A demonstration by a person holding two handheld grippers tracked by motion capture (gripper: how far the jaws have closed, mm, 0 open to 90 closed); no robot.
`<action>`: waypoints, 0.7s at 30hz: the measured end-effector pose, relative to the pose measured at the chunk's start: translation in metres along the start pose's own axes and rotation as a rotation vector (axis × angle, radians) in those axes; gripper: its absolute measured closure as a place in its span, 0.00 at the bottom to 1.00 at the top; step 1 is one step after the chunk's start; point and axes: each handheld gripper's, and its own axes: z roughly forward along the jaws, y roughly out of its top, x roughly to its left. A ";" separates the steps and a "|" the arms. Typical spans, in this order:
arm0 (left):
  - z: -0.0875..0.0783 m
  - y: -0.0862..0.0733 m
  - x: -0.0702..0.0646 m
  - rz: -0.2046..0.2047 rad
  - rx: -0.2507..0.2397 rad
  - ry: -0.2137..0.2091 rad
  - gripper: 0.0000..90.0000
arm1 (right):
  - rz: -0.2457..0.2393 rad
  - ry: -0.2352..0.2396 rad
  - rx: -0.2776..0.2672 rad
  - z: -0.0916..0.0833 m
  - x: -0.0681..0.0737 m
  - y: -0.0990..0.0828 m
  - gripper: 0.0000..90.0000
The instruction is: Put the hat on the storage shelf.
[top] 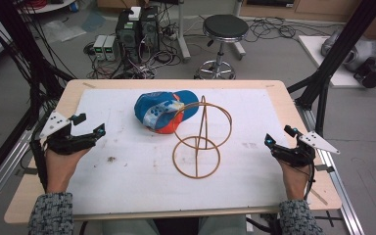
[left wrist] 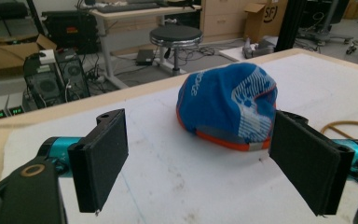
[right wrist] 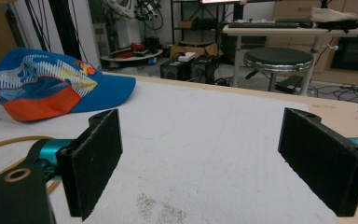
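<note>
High view shows the left gripper and right gripper both wide open, far from the cap beside the wire stand.

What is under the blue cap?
The blue cap lies on the white mat, beside the wire stand. Whatever might be beneath its crown is covered.

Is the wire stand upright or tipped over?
Upright: the wire stand rests on its bottom ring, its post rising to the upper ring beside the cap.
</note>
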 end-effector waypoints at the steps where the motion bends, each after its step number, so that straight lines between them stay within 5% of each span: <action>1: 0.003 0.004 0.000 0.008 -0.004 -0.005 0.22 | -0.006 -0.001 -0.001 0.000 0.000 0.000 0.14; 21: 0.079 0.045 -0.015 0.096 -0.053 -0.080 0.24 | 0.007 0.012 -0.006 0.001 -0.001 0.000 0.14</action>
